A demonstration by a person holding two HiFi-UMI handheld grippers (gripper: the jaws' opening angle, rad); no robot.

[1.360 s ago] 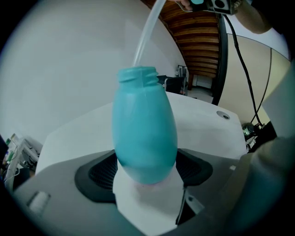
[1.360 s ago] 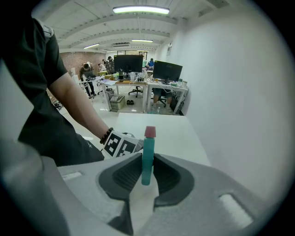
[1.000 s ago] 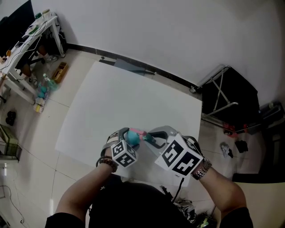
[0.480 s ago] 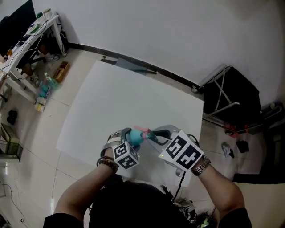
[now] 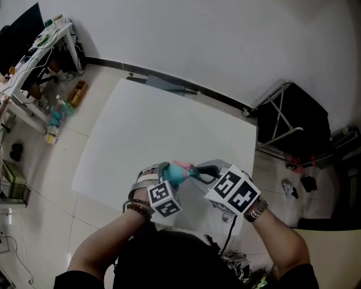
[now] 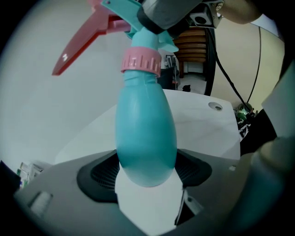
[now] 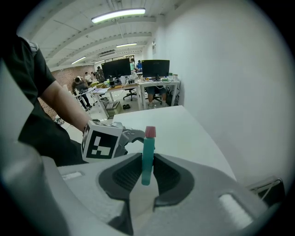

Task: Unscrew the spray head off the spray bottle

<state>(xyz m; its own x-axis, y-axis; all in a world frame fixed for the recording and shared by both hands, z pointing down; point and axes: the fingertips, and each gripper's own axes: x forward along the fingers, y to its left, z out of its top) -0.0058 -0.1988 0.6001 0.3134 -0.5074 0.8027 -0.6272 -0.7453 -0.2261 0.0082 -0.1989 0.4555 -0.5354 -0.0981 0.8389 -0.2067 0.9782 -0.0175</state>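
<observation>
The spray bottle (image 6: 145, 133) is held in the air between both claws, over the white table (image 5: 146, 124) a little inside its near edge, close to the person's body. It touches the table nowhere that shows

The left gripper (image 6: 147, 174) is closed on the teal body: in the left gripper view the rounded bottom end sits between the two dark ribbed pads (image 6: 99, 175), which press on it from either side, jaws only as far apart as the body is wide. From there the bottle runs away from the camera and narrows to a pink ribbed collar (image 6: 141, 61) at the neck. Above the collar is the teal spray head (image 6: 120, 9), with its pink trigger (image 6: 85, 39) sticking out to the left

The right gripper (image 7: 147, 171) is clamped on that spray head. In the right gripper view its jaws stand narrowly apart with the thin teal piece upright between the pads, filling the gap, and a pink tip (image 7: 150, 132) shows above it. In the head view the bottle lies tilted between the two marker cubes, body toward the left one and head toward the right

The head sits on the neck with the collar against the bottle's shoulder; whether the thread is loosened cannot be told

A black folding frame (image 5: 285, 121) stands on the floor off the table's right edge
</observation>
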